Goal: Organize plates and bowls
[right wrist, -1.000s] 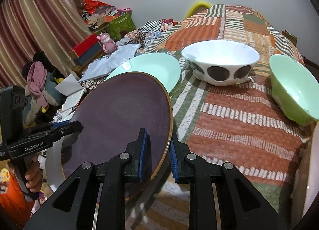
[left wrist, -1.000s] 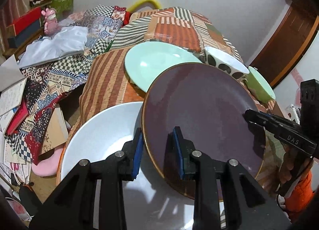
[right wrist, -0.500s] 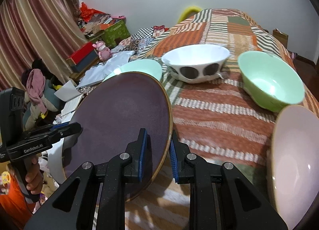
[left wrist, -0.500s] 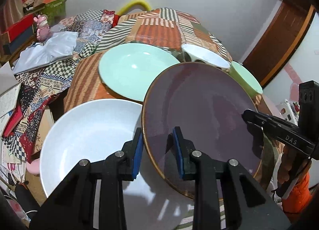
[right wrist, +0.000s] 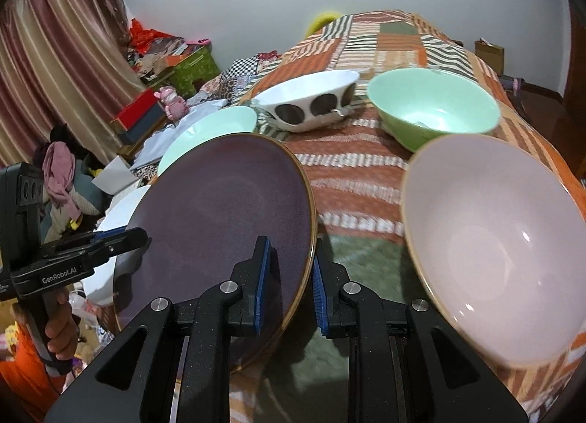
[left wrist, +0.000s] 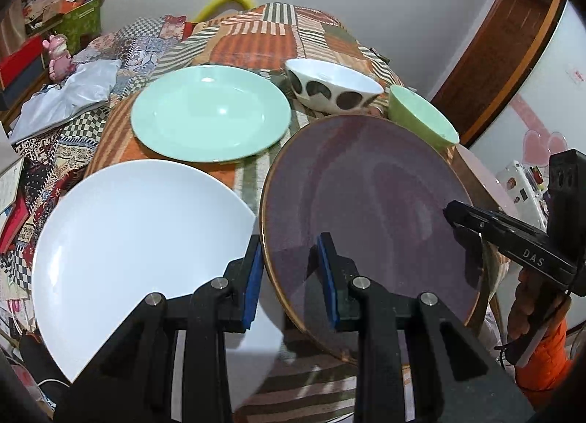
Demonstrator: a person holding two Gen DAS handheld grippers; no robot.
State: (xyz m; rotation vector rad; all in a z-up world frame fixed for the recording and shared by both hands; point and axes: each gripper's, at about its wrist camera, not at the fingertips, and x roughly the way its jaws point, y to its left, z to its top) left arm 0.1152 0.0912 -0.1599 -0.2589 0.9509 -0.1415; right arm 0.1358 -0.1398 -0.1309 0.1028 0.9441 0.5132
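A dark purple plate (left wrist: pixel 366 210) with a gold rim hangs tilted above the patchwork bedspread, held from both sides. My left gripper (left wrist: pixel 289 251) is shut on its left rim, blue pads on either face. On the opposite rim my right gripper (right wrist: pixel 291 251) is shut too; the left wrist view shows it at the plate's right edge (left wrist: pixel 461 218). A white plate (left wrist: pixel 128 240) lies left of the purple plate (right wrist: pixel 219 210), with a mint plate (left wrist: pixel 208 119) behind it. Further back stand a white spotted bowl (right wrist: pixel 311 104) and a green bowl (right wrist: pixel 436 108). A pale pink bowl (right wrist: pixel 494 240) sits near right.
The dishes rest on a bed with a striped patchwork cover (right wrist: pixel 351 174). Left of the bed are cloths, boxes, a pink toy (left wrist: pixel 56 53) and papers on the floor. A wooden door frame (left wrist: pixel 505 53) stands at the right. A hand in an orange sleeve (left wrist: pixel 538 353) holds the right gripper.
Both grippers have carried the purple plate sideways off the white plate toward the bed's near right. The white plate now shows nearly whole, and the pink bowl has come into view.
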